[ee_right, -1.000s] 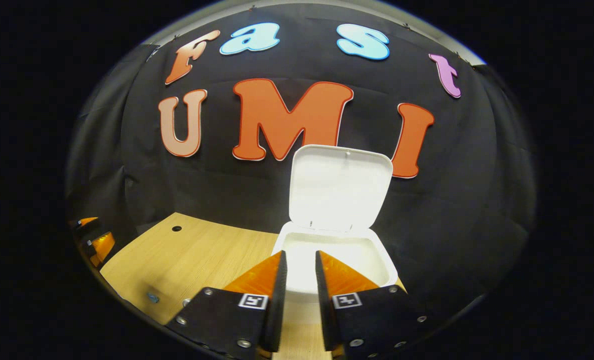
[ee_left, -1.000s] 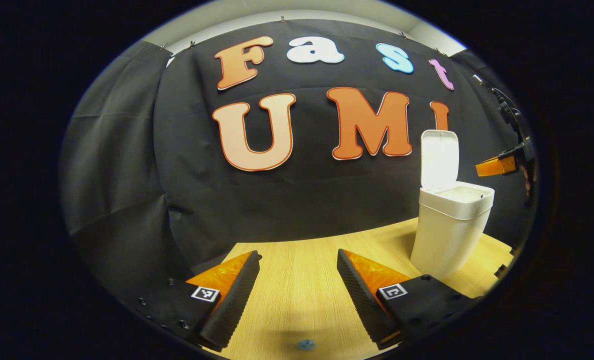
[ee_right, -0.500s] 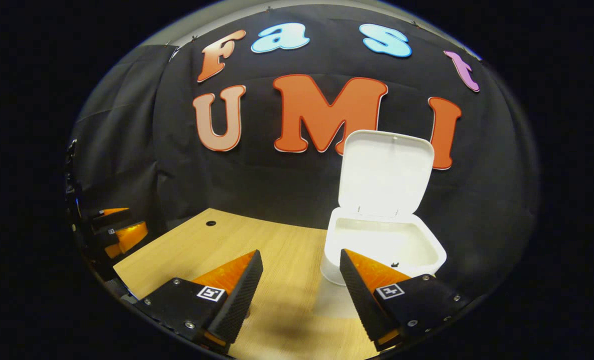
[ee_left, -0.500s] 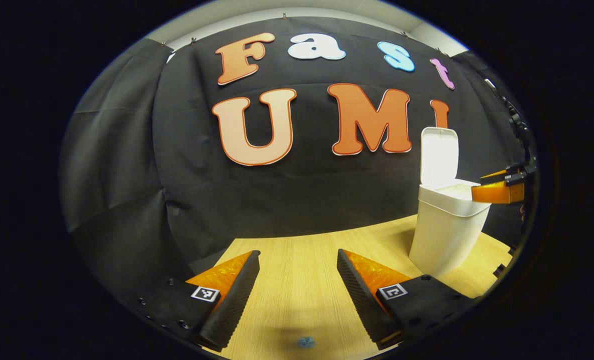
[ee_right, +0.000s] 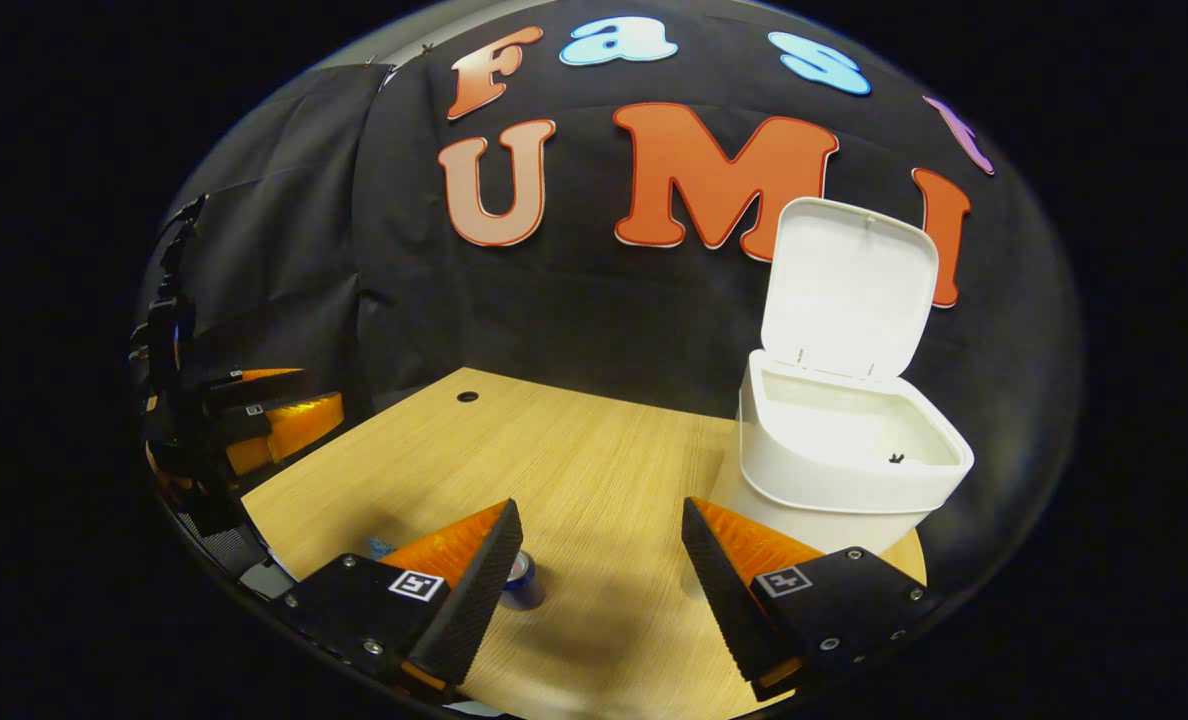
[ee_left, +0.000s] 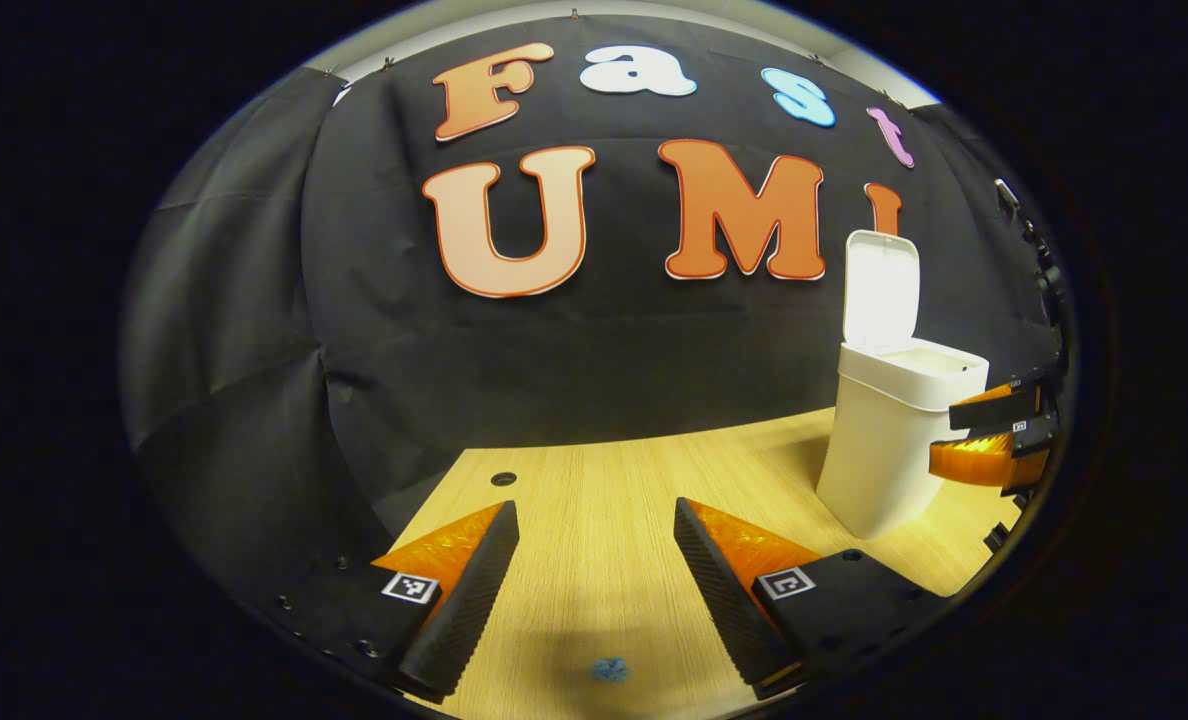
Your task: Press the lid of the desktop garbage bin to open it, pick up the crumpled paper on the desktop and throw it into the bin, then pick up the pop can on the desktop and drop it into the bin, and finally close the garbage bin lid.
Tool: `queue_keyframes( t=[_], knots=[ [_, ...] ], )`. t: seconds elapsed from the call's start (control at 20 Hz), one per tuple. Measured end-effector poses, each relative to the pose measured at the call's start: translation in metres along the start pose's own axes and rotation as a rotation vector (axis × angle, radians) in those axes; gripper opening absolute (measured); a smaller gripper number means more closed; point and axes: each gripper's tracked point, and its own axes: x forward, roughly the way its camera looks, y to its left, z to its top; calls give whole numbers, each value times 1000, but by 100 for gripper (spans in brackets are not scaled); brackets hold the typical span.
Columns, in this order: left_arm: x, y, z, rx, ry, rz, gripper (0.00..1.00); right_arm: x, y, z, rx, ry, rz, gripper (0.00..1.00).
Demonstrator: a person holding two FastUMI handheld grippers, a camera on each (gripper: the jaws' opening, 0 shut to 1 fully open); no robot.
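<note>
while the bin (ee_right: 844,480) stands open, both grippers' fingers (ee_right: 474,590) gape wide, holding nothing.

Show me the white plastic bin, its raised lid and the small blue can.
White plastic bin (ee_right: 834,500), right gripper view, front wall.
Raised lid (ee_right: 847,290), right gripper view, inner face.
Small blue can (ee_right: 521,583), right gripper view, visible side.

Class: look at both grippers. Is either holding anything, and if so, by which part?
Nothing is held. The left gripper and the right gripper both stand open with bare table between their fingers.

Right hand-held gripper (ee_right: 594,560) has opened wide — dropped back from bin (ee_right: 844,470).
</note>
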Motion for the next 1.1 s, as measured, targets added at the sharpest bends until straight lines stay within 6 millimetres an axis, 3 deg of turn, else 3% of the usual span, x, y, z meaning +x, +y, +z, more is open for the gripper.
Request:
queue_keyframes(
  t=[0.45,1.1],
  knots=[
    [3,1,-47,-25,135,-10,97,19,30,-51,-14,109,64,98],
    [2,1,-120,-36,365,-45,100,50,68,-106,-42,248,136,98]
  ],
)
